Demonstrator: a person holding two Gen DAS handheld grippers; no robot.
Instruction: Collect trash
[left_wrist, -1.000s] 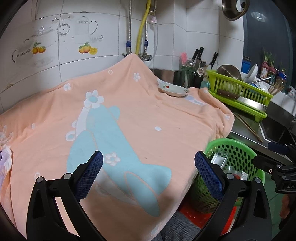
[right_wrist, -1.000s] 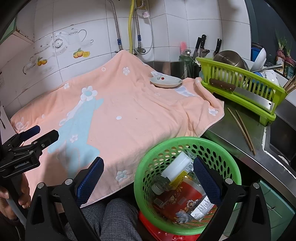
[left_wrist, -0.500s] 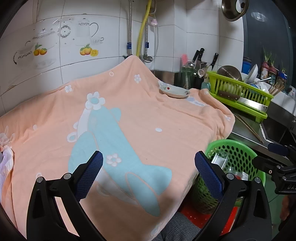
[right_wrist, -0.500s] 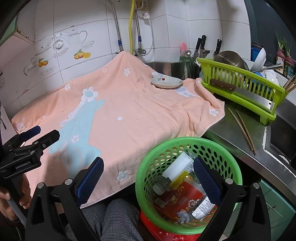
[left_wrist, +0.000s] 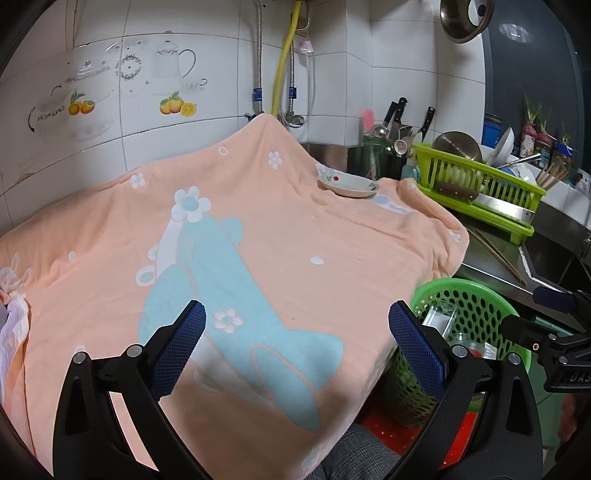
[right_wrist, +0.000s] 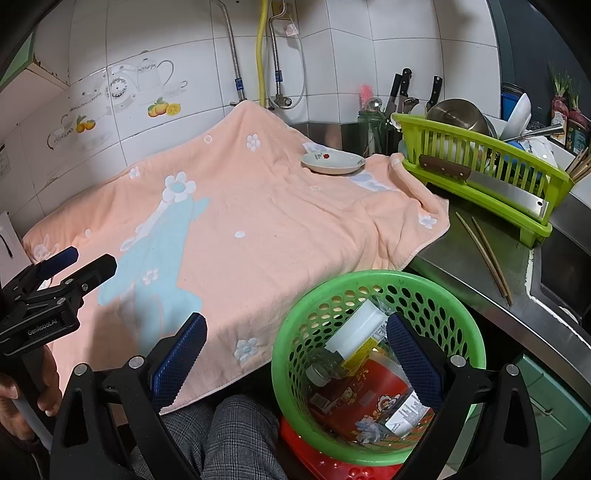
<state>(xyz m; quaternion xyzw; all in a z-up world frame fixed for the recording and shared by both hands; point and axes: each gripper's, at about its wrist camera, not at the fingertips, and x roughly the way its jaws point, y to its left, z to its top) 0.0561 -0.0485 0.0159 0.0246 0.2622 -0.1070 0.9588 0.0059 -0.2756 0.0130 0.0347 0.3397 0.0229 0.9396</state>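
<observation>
Below the counter edge, just right of the hanging peach towel (right_wrist: 258, 221), stands the green basket (right_wrist: 306, 332) holding the trash (right_wrist: 365, 384): a white-capped bottle, a red packet and other wrappers. The right gripper (right_wrist: 295, 354) hovers over its rim, jaws spread wide and empty. The left gripper (left_wrist: 297, 343) hangs above the towel, its 2 jaws likewise released, gripping nothing.

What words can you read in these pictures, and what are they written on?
"GenRobot.AI": white letters on the black body of the left hand-held gripper, seen from the right wrist camera.
"DAS": cut-off letters on the body of the right hand-held gripper, seen from the left wrist camera.
Labels on the packaging in the green basket: too small to read.
</observation>
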